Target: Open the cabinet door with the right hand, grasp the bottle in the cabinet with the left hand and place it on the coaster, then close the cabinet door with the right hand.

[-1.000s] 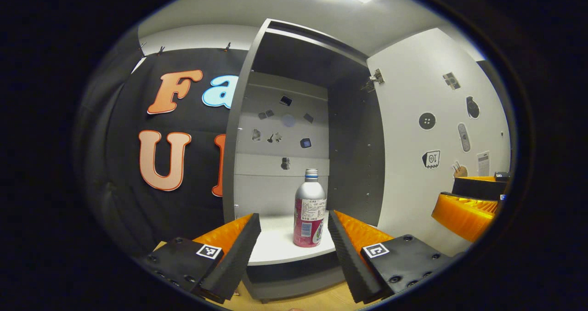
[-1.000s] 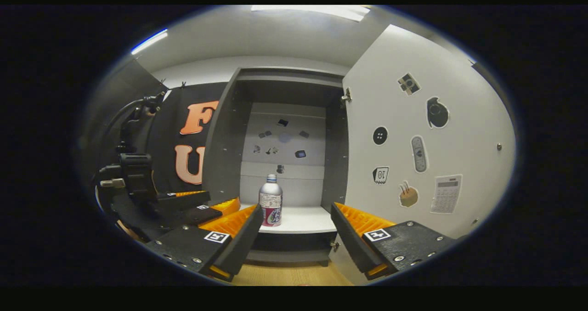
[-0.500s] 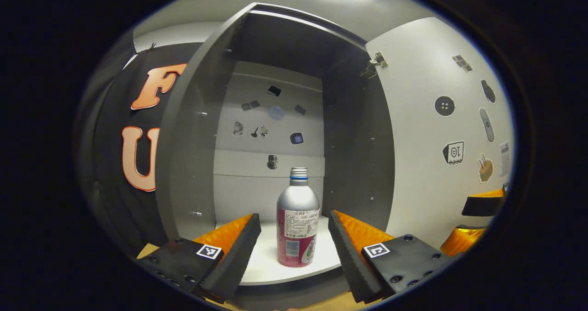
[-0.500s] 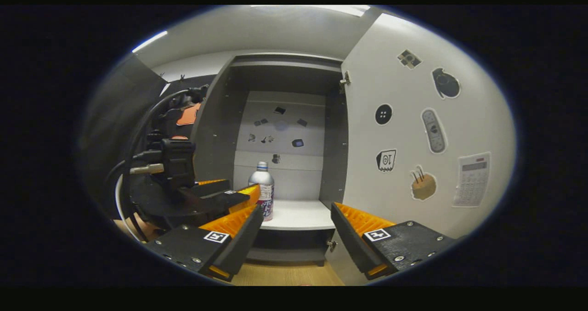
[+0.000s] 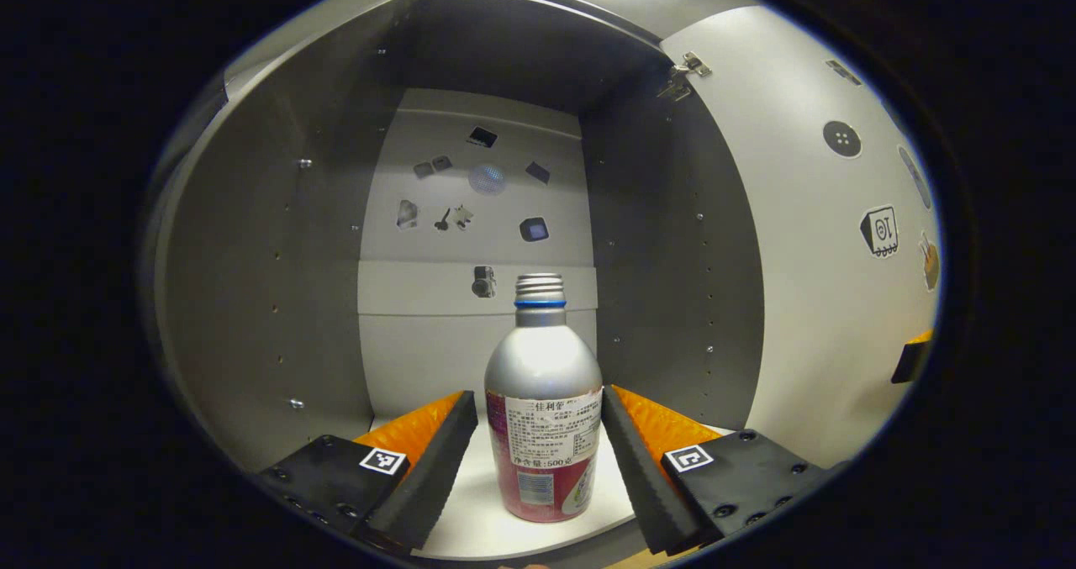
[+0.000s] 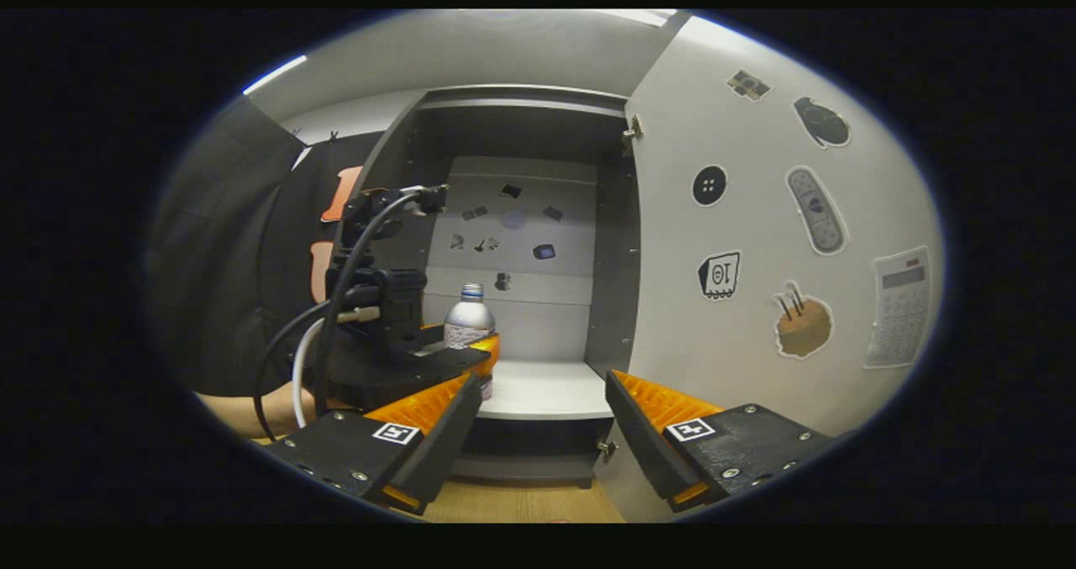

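A silver bottle [image 5: 543, 409] with a red label stands upright on the white shelf [image 5: 471, 527] inside the grey cabinet. My left gripper [image 5: 538, 451] is open, its fingers on either side of the bottle's lower body with gaps on both sides. In the right gripper view the bottle [image 6: 467, 321] shows partly behind the left gripper [image 6: 458, 359], which reaches into the cabinet. The cabinet door [image 6: 756, 241] stands swung open to the right. My right gripper [image 6: 542, 434] hangs open in front of the cabinet, with nothing between its fingers.
Small stickers dot the cabinet's back panel [image 5: 479, 208] and the inside of the door [image 5: 841, 216]. A cable [image 6: 328, 334] and a person's forearm [image 6: 252, 405] trail behind the left gripper. A wooden tabletop [image 6: 521, 502] lies below the cabinet.
My left gripper has moved forward into the cabinet until its fingers flank the bottle. The right gripper has stayed almost still, drifting slightly toward the door.
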Tool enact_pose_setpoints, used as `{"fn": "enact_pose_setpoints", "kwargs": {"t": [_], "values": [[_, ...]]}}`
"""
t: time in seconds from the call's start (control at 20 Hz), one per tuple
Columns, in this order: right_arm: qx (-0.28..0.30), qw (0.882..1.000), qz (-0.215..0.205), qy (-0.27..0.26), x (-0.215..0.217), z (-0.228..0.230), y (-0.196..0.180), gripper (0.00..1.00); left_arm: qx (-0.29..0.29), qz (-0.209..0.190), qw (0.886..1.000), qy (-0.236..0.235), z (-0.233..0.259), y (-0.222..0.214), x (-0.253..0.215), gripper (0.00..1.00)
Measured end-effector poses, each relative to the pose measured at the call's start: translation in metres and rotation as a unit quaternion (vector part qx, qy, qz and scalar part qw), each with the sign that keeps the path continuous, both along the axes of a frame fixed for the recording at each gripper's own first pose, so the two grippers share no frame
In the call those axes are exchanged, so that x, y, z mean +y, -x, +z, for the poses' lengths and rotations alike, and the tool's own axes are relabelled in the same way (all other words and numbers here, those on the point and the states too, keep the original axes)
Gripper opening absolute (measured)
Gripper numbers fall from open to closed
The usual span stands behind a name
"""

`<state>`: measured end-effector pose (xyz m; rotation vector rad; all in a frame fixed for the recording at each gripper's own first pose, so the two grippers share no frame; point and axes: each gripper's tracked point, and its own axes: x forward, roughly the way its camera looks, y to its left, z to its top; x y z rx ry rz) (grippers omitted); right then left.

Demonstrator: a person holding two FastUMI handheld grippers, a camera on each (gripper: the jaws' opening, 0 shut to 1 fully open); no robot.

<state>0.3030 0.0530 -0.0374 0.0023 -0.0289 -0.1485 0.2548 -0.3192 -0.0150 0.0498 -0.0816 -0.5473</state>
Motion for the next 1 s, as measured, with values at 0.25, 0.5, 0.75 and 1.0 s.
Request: {"fn": "enact_pose_setpoints", "kwargs": {"t": [0.25,0.5,0.75,1.0], "values": [[0.007,1.0,0.002,0.002,-0.005,-0.005,0.001,0.95,0.024,0.004,1.0,-0.007,-0.017,-0.011,-0.005,0.96],[0.013,1.0,0.011,0.003,-0.007,-0.009,0.002,0.95,0.023,0.018,0.999,-0.016,-0.017,-0.009,-0.002,0.85],[0.008,0.999,0.035,0.007,0.0,-0.006,0.013,0.95,0.018,0.03,0.999,-0.011,-0.01,0.009,0.009,0.83],[-0.005,0.997,0.074,0.012,0.01,0.0,0.032,0.93,-0.002,0.053,0.999,-0.008,0.004,0.05,0.034,0.83]]}}
